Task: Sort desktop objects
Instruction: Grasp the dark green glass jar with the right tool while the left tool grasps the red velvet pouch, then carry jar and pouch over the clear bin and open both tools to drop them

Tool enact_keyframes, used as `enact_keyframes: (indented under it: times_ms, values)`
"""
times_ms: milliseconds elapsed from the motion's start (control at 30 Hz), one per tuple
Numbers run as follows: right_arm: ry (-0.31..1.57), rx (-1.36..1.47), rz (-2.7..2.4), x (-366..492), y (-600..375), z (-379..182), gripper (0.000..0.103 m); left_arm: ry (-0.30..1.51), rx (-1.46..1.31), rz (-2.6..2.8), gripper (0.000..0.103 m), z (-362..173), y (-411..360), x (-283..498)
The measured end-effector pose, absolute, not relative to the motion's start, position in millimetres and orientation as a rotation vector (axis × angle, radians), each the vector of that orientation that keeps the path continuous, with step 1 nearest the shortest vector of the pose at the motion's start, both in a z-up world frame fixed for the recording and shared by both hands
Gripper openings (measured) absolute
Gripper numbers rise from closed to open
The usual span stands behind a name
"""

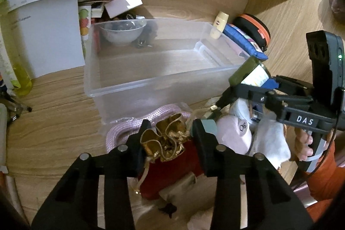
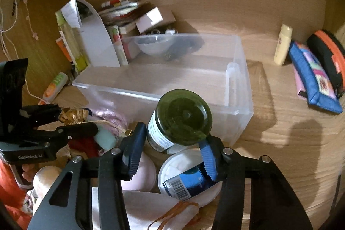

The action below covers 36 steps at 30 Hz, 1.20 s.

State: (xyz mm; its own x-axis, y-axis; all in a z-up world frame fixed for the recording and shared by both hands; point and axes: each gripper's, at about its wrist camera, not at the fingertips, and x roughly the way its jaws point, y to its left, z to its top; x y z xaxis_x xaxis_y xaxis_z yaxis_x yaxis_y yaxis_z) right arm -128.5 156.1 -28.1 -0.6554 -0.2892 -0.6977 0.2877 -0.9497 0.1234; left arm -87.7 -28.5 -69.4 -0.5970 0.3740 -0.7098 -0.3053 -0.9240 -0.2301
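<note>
Wooden desk [image 2: 280, 122] — left tool [image 1: 170, 135] pinching red-and-gold pouch [image 1: 166, 143], right tool [image 2: 172, 154] clamped on green jar [image 2: 181, 120].

The left gripper [image 1: 170, 139] has its fingers closed on something, low over the desk. The right gripper [image 2: 172, 143] is raised and tilted, also clamped.

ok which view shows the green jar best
The right wrist view: the green jar fills the centre, base toward the camera, clamped between the right gripper fingers. The left wrist view shows the jar only small and side-on at the right, over the clear bin's corner.
</note>
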Motion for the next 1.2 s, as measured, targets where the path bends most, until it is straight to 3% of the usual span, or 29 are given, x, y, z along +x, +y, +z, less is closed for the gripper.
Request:
enact_keyframes:
  times_ms: [200,1033,1100,1200]
  values:
    - [0.008,1.032,-2.626,-121,154,-11,0.045,-0.147,-1.091,2.544,0.032,-59,-34,-75]
    - [-0.005,0.814,-2.705,-106,161,51,0.044,-0.203,-0.787,2.73,0.032,22,-59,-69]
    - [-0.016,0.803,-2.706,-108,163,54,0.038,-0.206,-0.77,2.735,0.032,28,-60,-72]
    - [-0.013,0.797,-2.707,-113,164,56,0.038,-0.211,-0.757,2.74,0.032,33,-61,-78]
